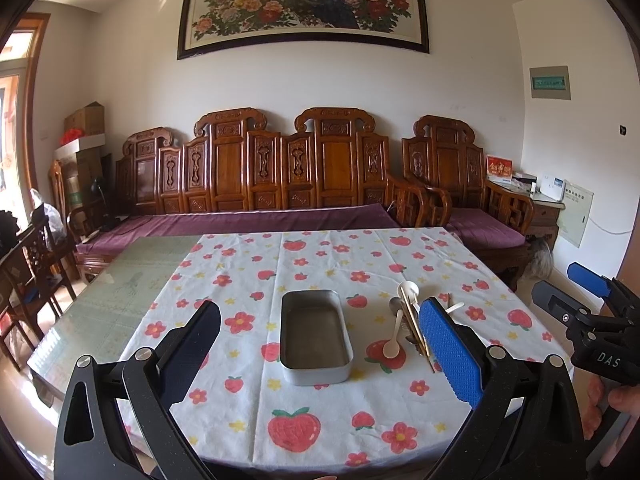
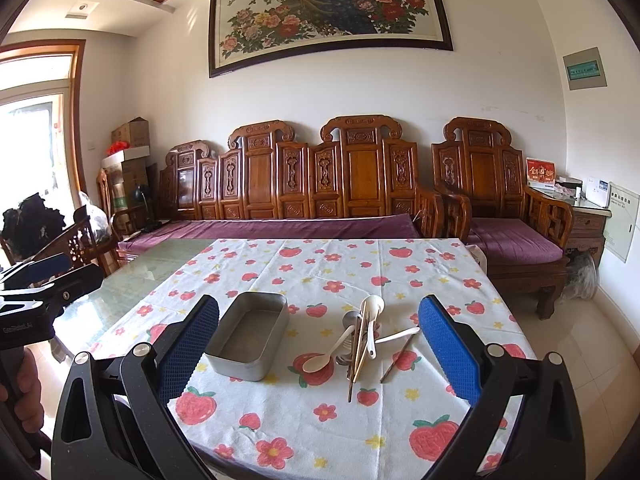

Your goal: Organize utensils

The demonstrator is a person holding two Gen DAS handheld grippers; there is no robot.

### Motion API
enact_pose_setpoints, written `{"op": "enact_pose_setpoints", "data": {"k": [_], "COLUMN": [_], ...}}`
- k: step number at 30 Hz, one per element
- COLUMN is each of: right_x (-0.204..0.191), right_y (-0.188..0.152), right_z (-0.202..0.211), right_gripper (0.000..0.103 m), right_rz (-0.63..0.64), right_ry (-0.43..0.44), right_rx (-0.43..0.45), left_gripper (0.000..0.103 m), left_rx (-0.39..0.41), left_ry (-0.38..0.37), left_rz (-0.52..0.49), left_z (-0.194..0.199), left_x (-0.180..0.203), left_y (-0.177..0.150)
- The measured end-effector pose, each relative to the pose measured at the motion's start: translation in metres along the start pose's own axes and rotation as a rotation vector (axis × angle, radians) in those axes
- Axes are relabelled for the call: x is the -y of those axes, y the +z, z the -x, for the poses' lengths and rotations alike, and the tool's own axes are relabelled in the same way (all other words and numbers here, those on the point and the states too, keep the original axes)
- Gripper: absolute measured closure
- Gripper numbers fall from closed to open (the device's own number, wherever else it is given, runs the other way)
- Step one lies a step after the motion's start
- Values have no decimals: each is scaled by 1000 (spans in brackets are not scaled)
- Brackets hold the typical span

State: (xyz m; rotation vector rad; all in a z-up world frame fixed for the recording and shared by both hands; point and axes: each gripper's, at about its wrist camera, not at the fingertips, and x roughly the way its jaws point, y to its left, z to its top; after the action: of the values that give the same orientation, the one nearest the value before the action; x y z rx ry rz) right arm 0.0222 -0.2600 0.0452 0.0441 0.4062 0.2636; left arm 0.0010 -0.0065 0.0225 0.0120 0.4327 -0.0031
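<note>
The left gripper (image 1: 320, 348) is hovering over the near edge of the tabletop (image 1: 248, 412) with its fingers (image 1: 450, 354) spreading wide and gripping nothing, and the right gripper (image 2: 318, 350) is hanging beside it in the same way, its fingers (image 2: 450, 350) standing far apart and empty. A hand (image 1: 618, 404) is wrapping the right gripper's handle at the edge of the left wrist view, and another hand (image 2: 24, 388) is showing on the left gripper's handle in the right wrist view. Between the left gripper's fingers, a metal tin (image 1: 315, 336) is sitting open and empty on the strawberry-print cloth (image 2: 320, 432). Just to its right, the utensils are lying in a loose heap: a white spoon (image 2: 320, 360) is pointing its bowl toward the camera, wooden chopsticks (image 2: 358, 354) are crossing over a metal spoon (image 2: 349, 326), a second white spoon (image 2: 373, 320) is resting on top, and one dark chopstick (image 2: 396, 360) is lying slightly apart on the right. Beyond the cloth, bare glass (image 2: 160, 264) is covering the rest of the tabletop. Farther back, a carved wooden bench (image 1: 256, 176) with purple cushions is lining the wall, and a framed peacock painting (image 2: 328, 12) is hanging above it.
</note>
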Motion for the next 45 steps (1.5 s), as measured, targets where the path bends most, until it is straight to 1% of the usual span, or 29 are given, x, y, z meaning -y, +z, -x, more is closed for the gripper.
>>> {"op": "enact_pose_setpoints", "data": {"k": [1, 2, 5, 34, 45], "right_x": [0, 0, 1, -3, -8], "right_y": [0, 0, 0, 4, 8], "right_z": [0, 0, 0, 2, 1], "right_gripper": [3, 3, 3, 3, 3], "right_rz": [-1, -1, -2, -2, -1], "right_ry": [0, 1, 0, 5, 5], "right_rx": [0, 0, 0, 5, 1], "left_gripper": [6, 7, 7, 7, 6], "left_rx": [1, 4, 5, 16, 7], "left_ry": [-2, -5, -7, -11, -17], "left_rz": [1, 1, -1, -3, -6], "left_z": [0, 7, 8, 9, 8], "left_x": [1, 0, 0, 1, 3], "left_y": [3, -2, 1, -4, -7]}}
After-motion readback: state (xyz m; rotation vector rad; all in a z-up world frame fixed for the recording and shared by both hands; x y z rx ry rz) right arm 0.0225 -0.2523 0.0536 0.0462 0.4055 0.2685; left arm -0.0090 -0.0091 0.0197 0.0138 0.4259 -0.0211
